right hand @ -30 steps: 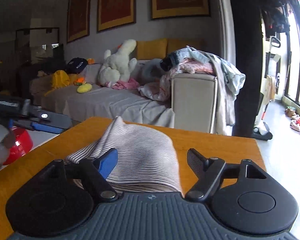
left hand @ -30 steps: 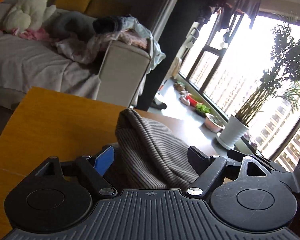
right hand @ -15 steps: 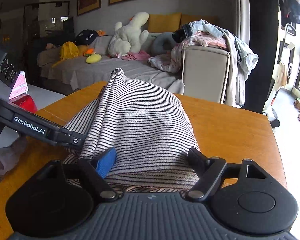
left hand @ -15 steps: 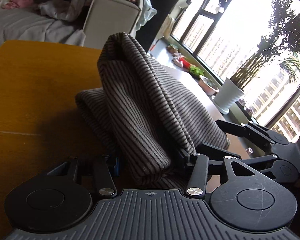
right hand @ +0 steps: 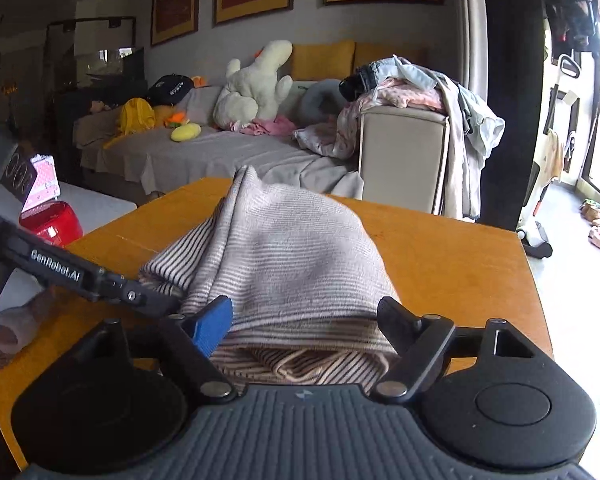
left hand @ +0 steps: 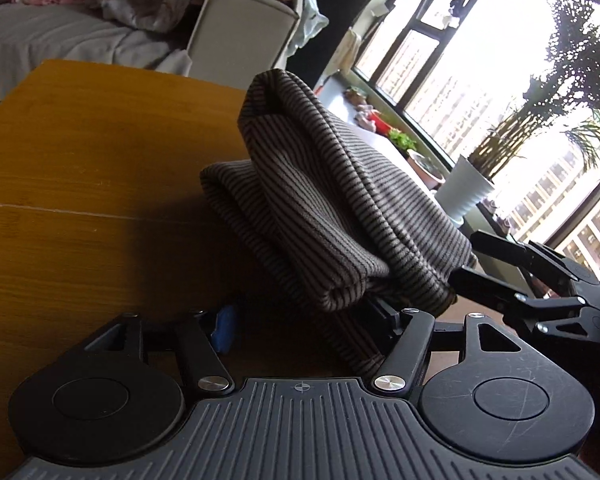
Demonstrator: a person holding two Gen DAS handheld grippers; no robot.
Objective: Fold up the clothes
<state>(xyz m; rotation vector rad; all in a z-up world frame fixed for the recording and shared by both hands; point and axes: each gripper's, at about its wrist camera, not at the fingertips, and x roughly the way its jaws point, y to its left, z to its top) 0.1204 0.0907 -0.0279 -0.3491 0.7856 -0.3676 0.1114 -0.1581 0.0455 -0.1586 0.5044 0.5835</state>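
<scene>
A folded grey-and-black striped garment (left hand: 320, 208) lies in a humped bundle on the wooden table (left hand: 80, 160). My left gripper (left hand: 304, 316) is at its near end with the jaws opening. The blue pad stands clear of the cloth, and the other finger (left hand: 384, 316) is against it. In the right wrist view the same garment (right hand: 292, 248) fills the gap of my right gripper (right hand: 304, 314). It touches both spread fingers without being squeezed. Each gripper shows in the other's view, the right gripper (left hand: 472, 258) at the cloth's right end.
Beyond the table stands a sofa (right hand: 220, 152) with a plush toy (right hand: 256, 88) and piled clothes (right hand: 412, 88) on its arm. A red container (right hand: 52, 224) sits left of the table, potted plants (left hand: 468, 192) along the window. The table's right edge (right hand: 536, 280) is near.
Both grippers sank with the garment, which now rests lower on the table. The left jaws narrowed onto the cloth half a second ago and have since spread, freeing the blue pad.
</scene>
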